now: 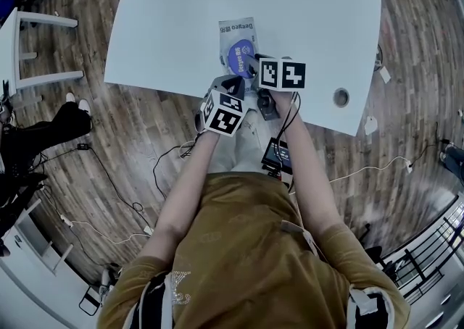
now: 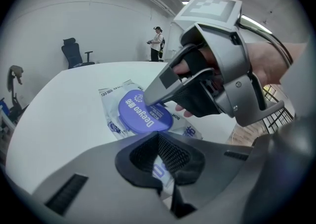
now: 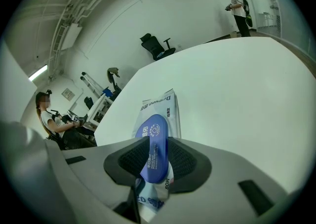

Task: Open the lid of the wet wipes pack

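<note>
The wet wipes pack point(image 1: 237, 32) lies on the white table point(image 1: 174, 23), white film with a blue oval lid point(image 1: 240, 52). In the left gripper view the lid point(image 2: 140, 114) faces me with the pack point(image 2: 111, 97) behind it. My left gripper point(image 2: 160, 161) is shut on the pack's near end, and in the head view it point(image 1: 233, 85) sits at the table's front edge. My right gripper point(image 3: 157, 161) is shut on the lid point(image 3: 154, 144), which stands edge-on between its pads. From the left gripper view the right gripper point(image 2: 148, 98) pinches the lid's right rim.
A round cable hole point(image 1: 341, 97) is in the table's near right corner. Cables point(image 1: 116, 190) run over the wooden floor. A white bench point(image 1: 22, 45) stands at the left. A person point(image 2: 158, 43) stands far off and another person point(image 3: 52, 119) sits near an office chair point(image 3: 155, 45).
</note>
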The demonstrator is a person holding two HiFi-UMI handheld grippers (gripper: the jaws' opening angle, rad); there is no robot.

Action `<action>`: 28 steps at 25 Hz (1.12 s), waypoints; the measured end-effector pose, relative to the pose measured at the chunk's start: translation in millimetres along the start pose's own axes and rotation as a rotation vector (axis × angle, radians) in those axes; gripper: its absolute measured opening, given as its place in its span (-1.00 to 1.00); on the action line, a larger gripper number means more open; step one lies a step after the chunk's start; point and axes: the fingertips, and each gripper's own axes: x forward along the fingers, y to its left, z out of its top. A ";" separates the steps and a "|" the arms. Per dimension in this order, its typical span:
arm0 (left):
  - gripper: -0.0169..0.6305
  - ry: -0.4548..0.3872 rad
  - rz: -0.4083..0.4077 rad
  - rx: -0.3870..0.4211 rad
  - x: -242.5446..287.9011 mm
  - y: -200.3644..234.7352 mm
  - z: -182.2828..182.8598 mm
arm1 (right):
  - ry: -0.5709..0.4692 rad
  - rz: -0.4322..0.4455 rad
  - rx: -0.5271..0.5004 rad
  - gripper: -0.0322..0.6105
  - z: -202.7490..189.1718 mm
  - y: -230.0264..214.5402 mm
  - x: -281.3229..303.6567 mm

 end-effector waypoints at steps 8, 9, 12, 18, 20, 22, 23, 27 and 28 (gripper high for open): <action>-0.94 0.026 -0.014 -0.033 0.7 2.9 -4.6 | 0.006 0.016 0.000 -0.57 0.6 8.1 -2.3; -0.94 0.028 -0.014 -0.038 0.6 2.9 -4.8 | 0.008 0.017 -0.004 -0.57 0.7 9.0 -2.9; -0.94 0.025 -0.014 -0.040 0.4 2.8 -4.5 | 0.022 0.032 -0.012 -0.57 1.9 11.6 -4.9; -0.94 0.027 -0.023 -0.046 0.7 2.2 -3.7 | 0.072 0.050 -0.041 -0.57 2.6 14.9 -8.0; -0.94 0.026 -0.025 -0.049 0.2 2.1 -4.1 | 0.081 0.047 -0.065 -0.57 2.2 17.0 -8.3; -0.94 0.024 -0.026 -0.052 0.0 2.0 -3.9 | 0.085 0.050 -0.090 -0.57 2.6 19.4 -9.2; -0.94 0.023 -0.027 -0.054 -0.2 2.1 -3.7 | 0.087 0.052 -0.100 -0.57 3.1 20.5 -9.6; -0.94 0.025 -0.029 -0.054 -0.7 2.3 -4.4 | 0.095 0.048 -0.115 -0.57 2.7 22.7 -10.9; -0.94 0.025 -0.030 -0.054 -0.6 2.1 -4.6 | 0.097 0.044 -0.121 -0.57 2.3 22.9 -11.1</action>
